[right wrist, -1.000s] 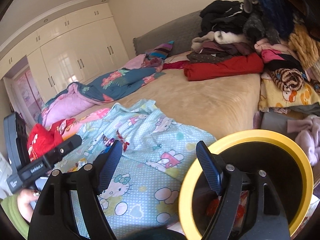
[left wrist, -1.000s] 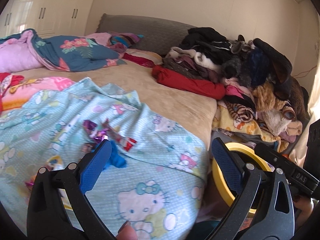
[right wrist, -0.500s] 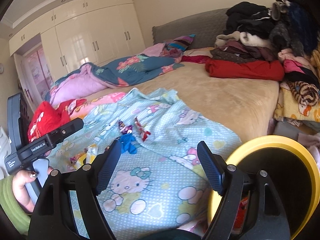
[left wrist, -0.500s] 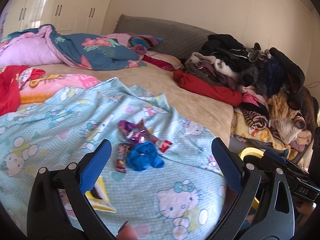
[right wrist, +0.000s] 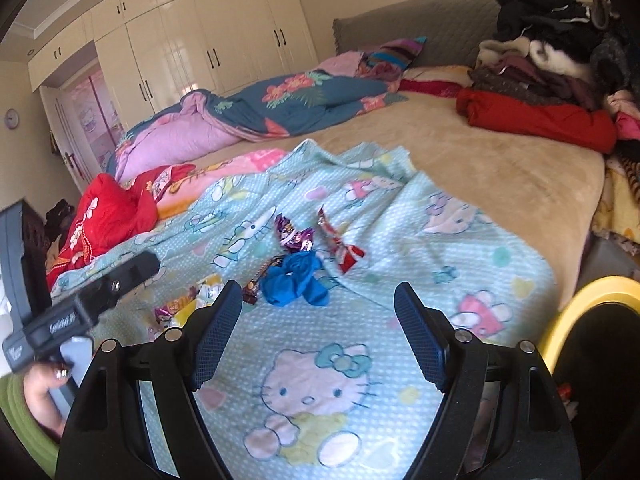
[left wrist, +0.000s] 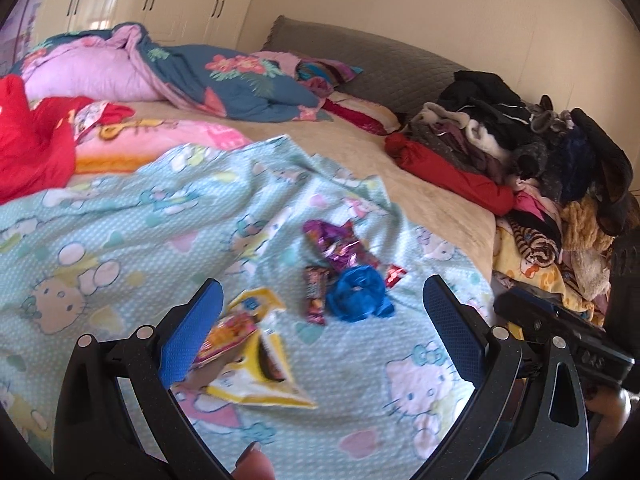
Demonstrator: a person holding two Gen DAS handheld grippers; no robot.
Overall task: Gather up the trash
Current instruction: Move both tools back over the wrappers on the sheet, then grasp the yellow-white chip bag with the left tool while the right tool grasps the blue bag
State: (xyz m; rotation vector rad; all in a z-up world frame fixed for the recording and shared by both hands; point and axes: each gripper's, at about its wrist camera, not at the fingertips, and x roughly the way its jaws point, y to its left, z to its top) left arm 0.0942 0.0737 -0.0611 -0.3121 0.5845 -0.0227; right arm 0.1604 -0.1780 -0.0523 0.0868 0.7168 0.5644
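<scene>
"Where did the two cameras look from?"

"Each one sat on a gripper and looked forward and a bit down, along its two fingers, over the bed. The left one was close above the Hello Kitty blanket (left wrist: 120,216). The right one sat beside it and saw more of the cupboards (right wrist: 180,52)."

"Did they see the same things?"

"Yes. Both saw the blanket, the blue crumpled scrap (left wrist: 358,294) (right wrist: 296,278), the wrappers beside it and the clothes pile (left wrist: 532,152). Each also saw the other gripper at its edge."
</scene>
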